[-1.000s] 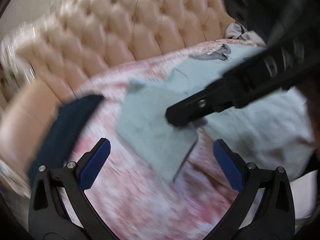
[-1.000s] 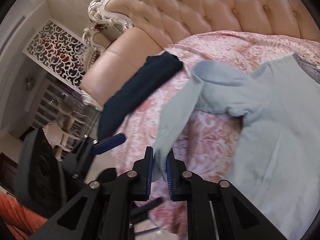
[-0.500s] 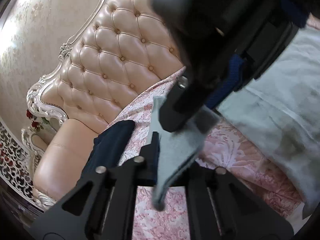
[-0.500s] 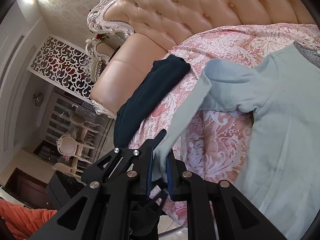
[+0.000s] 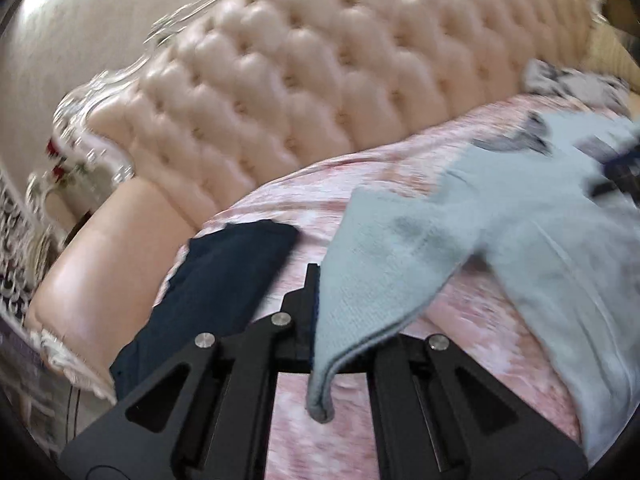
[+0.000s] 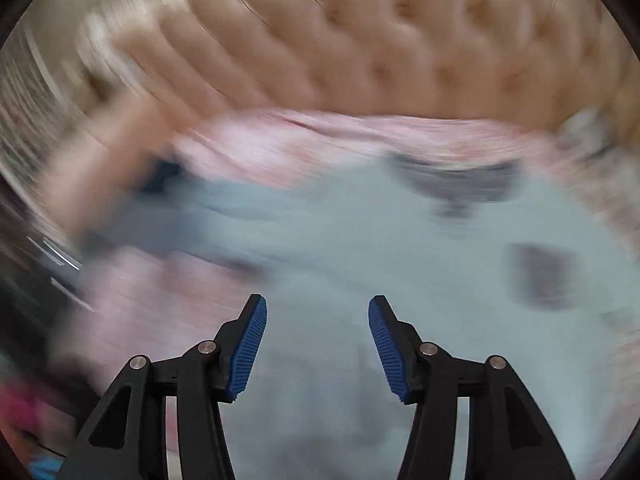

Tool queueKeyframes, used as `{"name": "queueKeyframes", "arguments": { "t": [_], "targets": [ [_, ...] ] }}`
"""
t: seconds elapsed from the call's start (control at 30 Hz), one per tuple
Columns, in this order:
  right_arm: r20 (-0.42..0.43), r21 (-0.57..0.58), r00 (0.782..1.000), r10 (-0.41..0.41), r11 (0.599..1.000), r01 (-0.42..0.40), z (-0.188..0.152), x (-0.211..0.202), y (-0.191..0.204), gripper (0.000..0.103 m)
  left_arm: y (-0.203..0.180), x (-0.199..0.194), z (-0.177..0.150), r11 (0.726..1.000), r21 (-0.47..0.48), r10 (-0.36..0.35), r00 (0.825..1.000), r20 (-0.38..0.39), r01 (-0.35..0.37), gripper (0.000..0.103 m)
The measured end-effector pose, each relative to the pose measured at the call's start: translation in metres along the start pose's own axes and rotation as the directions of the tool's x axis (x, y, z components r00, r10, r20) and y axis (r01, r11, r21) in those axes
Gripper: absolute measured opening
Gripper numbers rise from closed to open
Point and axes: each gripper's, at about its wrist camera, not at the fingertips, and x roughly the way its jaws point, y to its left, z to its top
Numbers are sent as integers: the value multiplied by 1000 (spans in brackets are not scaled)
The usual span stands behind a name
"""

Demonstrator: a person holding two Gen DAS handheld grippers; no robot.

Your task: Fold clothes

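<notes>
Sweater point(image 5: 532, 248), pale blue, lies on pink bedspread point(image 5: 360, 184); its sleeve end is clamped in left gripper point(image 5: 320, 312). Right gripper point(image 6: 316, 344) spread wide over sweater body (view badly blurred).

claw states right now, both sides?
Left claw: shut on the sleeve of the light blue sweater.
Right claw: open, holding nothing.
</notes>
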Motion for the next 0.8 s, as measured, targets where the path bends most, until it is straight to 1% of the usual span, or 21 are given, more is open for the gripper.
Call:
{"name": "queueKeyframes", "arguments": {
  "t": [0.03, 0.1, 0.13, 0.17, 0.27, 0.33, 0.4, 0.43, 0.5, 0.53, 0.57, 0.6, 0.63, 0.67, 0.7, 0.8],
  "targets": [
    [-17, -13, 999, -52, 999, 51, -4, 4, -7, 55, 8, 3, 3, 1000, -22, 9, 1000, -11, -10, 3],
    [-44, -21, 992, -115, 993, 114, -14, 10, -23, 55, 26, 13, 7, 998, -53, 36, 998, -46, -39, 3],
    [-58, -25, 988, -146, 989, 145, -18, 13, -31, 55, 34, 21, 5, 997, -72, 28, 996, -84, -34, 3],
    [-61, -16, 986, -156, 988, 155, -23, 15, -37, 56, 41, 29, 3, 995, -92, 18, 992, -122, -29, 3],
    [-59, 28, 986, -155, 987, 157, -33, 19, -56, 73, 63, 54, -1, 988, -153, -16, 972, -234, -21, 4],
    [-58, 60, 988, -144, 987, 147, -36, 20, -64, 77, 77, 71, -5, 981, -193, -42, 951, -306, -19, 4],
    [-53, 68, 989, -140, 987, 144, -36, 22, -65, 80, 89, 86, -10, 973, -232, -72, 925, -374, -19, 4],
    [-51, 63, 989, -142, 987, 146, -37, 21, -65, 80, 90, 88, -16, 967, -254, -83, 914, -396, -23, 4],
    [-53, 58, 989, -140, 988, 143, -36, 22, -65, 81, 98, 84, -24, 947, -314, -71, 915, -396, -63, 9],
    [-55, 56, 989, -137, 989, 140, -36, 23, -66, 81, 102, 81, -28, 936, -343, -64, 916, -396, -83, 15],
    [-57, 55, 989, -134, 989, 137, -35, 24, -67, 82, 107, 79, -32, 922, -372, -58, 916, -397, -103, 24],
    [-59, 54, 990, -131, 990, 134, -34, 25, -67, 82, 111, 76, -36, 908, -401, -52, 916, -397, -122, 51],
    [-60, 52, 990, -129, 990, 132, -34, 25, -68, 82, 115, 74, -40, 892, -429, -46, 916, -398, -141, 81],
    [-61, 50, 990, -128, 990, 131, -34, 25, -68, 82, 119, 71, -44, 875, -456, -40, 916, -399, -161, 92],
    [-61, 51, 990, -126, 990, 129, -34, 25, -68, 82, 123, 69, -48, 857, -483, -34, 916, -400, -179, 101],
    [-55, 53, 991, -124, 990, 127, -36, 26, -67, 84, 136, 61, -60, 796, -559, -16, 914, -405, -234, 101]
  ]
}}
